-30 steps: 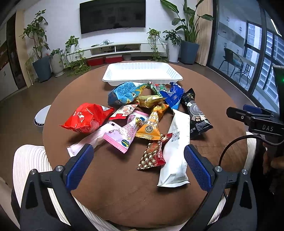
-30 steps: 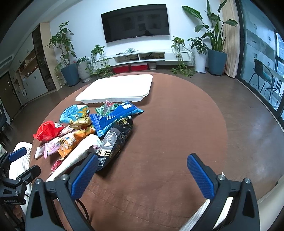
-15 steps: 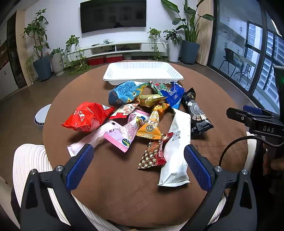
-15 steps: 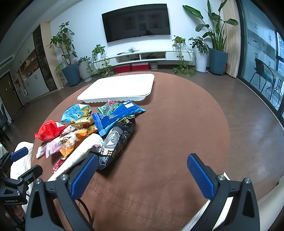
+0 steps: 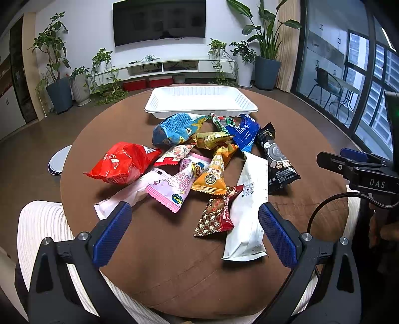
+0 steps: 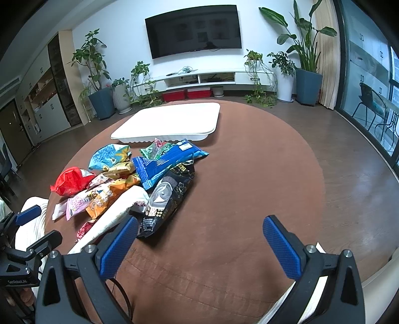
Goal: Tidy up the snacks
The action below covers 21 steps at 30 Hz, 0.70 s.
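Several snack packets lie heaped on a round brown table (image 5: 311, 139): a red bag (image 5: 122, 163), a light blue bag (image 5: 177, 127), a dark blue packet (image 5: 245, 130), a black packet (image 5: 276, 159), a long white packet (image 5: 249, 206), an orange one (image 5: 215, 170) and a pink one (image 5: 179, 185). Beyond the heap sits an empty white tray (image 5: 200, 101). My left gripper (image 5: 194, 233) hangs open over the near table edge, in front of the heap. My right gripper (image 6: 199, 243) is open too, right of the heap (image 6: 124, 184), with the black packet (image 6: 164, 197) by its left finger.
White ribbed cushions (image 5: 42, 229) sit below the near table edge. A white disc (image 5: 58, 158) lies on the floor at the left. Potted plants (image 5: 56, 72), a TV (image 5: 159, 21) and a low shelf line the far wall. Glass doors (image 5: 349, 74) stand on the right.
Both grippers have drifted only slightly; the right wrist view shifts a little so the heap sits slightly further right. Nothing was grasped or moved.
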Tool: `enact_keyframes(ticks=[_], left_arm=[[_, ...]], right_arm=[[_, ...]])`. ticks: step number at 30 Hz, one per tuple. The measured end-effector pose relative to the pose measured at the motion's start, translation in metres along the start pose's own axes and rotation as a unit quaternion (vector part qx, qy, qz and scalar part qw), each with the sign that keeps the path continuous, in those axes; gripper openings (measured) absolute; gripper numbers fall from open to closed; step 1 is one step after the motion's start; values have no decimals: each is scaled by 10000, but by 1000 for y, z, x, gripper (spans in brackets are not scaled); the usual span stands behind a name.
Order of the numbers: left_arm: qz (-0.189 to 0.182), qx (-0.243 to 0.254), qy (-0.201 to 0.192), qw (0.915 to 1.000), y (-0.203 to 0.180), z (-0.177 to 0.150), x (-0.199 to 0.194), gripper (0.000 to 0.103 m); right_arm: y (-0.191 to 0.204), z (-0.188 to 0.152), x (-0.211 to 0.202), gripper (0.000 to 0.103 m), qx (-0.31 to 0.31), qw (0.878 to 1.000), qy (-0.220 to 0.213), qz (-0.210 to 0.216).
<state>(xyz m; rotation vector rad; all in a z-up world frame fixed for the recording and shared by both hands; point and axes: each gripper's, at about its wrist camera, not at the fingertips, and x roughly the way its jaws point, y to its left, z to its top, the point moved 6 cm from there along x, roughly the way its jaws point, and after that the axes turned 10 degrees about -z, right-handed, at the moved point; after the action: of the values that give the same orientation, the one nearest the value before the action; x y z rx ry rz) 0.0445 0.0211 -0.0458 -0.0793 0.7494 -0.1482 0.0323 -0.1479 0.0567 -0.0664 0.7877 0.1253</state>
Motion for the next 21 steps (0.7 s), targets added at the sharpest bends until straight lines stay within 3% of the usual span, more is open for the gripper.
enact_keyframes(ticks=[21], left_arm=[[2, -8, 34, 10000, 1, -3, 2, 103]], right_arm=[[7, -2, 3, 103, -47, 9999, 66, 79]])
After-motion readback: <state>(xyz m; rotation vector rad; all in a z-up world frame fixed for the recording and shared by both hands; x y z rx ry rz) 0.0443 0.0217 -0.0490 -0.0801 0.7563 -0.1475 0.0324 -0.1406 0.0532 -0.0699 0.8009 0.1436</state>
